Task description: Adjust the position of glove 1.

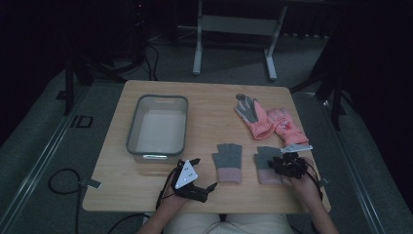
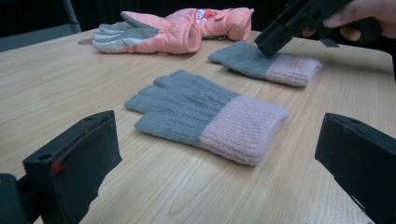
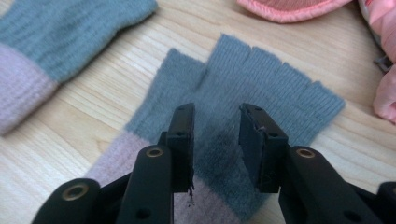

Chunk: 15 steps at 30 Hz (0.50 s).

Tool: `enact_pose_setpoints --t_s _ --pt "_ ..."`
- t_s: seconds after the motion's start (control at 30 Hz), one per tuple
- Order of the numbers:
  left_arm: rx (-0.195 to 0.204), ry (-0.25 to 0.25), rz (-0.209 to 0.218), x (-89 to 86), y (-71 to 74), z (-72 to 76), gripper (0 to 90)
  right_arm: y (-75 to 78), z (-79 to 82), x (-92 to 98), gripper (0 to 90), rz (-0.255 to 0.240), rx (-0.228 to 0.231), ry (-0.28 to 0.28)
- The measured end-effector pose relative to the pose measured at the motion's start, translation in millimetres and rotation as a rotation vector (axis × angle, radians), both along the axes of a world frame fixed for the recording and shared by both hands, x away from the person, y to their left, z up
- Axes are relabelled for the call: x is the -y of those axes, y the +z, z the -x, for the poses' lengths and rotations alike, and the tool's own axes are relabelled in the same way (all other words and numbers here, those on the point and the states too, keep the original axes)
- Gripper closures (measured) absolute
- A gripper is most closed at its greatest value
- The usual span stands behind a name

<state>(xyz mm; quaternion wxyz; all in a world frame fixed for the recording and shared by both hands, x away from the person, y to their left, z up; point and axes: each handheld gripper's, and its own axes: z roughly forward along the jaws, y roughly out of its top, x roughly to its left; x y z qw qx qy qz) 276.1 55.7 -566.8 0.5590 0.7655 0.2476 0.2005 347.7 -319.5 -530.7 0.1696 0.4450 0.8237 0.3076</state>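
Observation:
Two grey knitted gloves with pink cuffs lie flat near the table's front edge. The left grey glove (image 1: 228,162) (image 2: 205,116) lies just ahead of my left gripper (image 1: 204,173) (image 2: 217,125), whose jaws stand wide open and apart from it. My right gripper (image 1: 278,164) (image 3: 217,112) points down at the palm of the right grey glove (image 1: 265,158) (image 3: 266,79). Its jaws stand a little apart, with flat knit showing in the gap and nothing pinched. In the left gripper view, the right gripper (image 2: 268,44) has its tip on that glove (image 2: 243,58).
Two pink winter gloves (image 1: 255,118) (image 1: 287,126) (image 2: 159,30) lie side by side at the back right. A grey plastic bin (image 1: 132,131) stands at the left of the wooden table (image 1: 204,102). Dark floor and a metal stand lie beyond.

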Motion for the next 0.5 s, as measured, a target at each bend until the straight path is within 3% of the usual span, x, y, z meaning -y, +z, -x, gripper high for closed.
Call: enact_pose_setpoints --t_s 0.17,0.33,0.5 --pt "-0.002 -0.001 -0.004 0.3 0.0 -0.2 0.0 -11.5 -0.2 1.9 64.9 0.016 -0.012 -0.002" --pt "-0.001 -0.002 -0.004 0.3 0.0 -0.2 0.0 -14.2 2.2 -0.4 80.8 0.015 0.01 -0.038" --pt "-0.003 -0.001 -0.003 0.4 0.1 -0.3 0.0 -12.2 2.8 -1.8 85.2 0.008 0.004 -0.071"
